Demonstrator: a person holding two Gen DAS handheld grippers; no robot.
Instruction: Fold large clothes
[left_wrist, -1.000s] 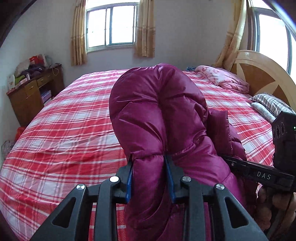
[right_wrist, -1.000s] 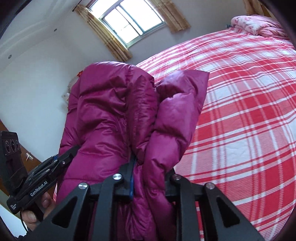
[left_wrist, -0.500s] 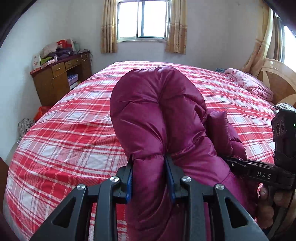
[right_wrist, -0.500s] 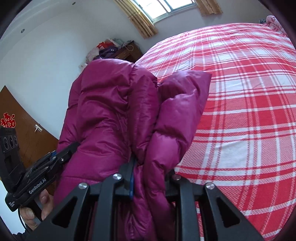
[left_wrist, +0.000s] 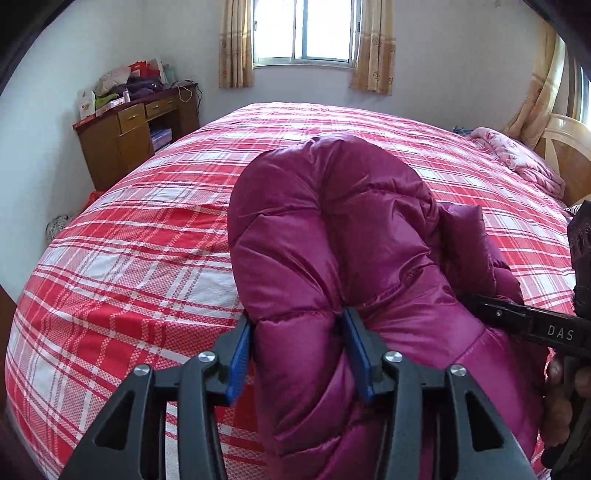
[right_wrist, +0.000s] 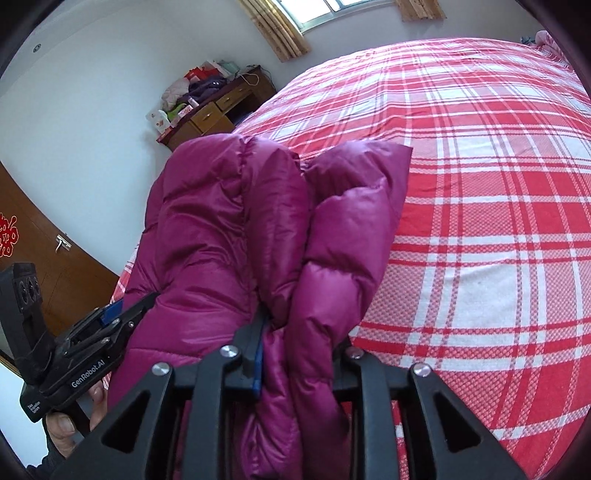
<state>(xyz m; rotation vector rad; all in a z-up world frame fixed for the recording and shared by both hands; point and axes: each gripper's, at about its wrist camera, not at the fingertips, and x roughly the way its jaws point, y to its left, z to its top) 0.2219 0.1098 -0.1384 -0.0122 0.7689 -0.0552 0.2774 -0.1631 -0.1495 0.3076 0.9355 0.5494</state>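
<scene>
The magenta puffer jacket (left_wrist: 332, 236) is bulging toward twelve o'clock above the plaid bed (left_wrist: 140, 251). The left gripper (left_wrist: 299, 343) has just been opening, fabric bulging between its pads; the right gripper (right_wrist: 301, 343) is clamping a fold.

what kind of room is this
A bedroom, most likely at home: a big bed with red plaid bedding, a cluttered wooden desk against the wall, and a curtained window.
</scene>
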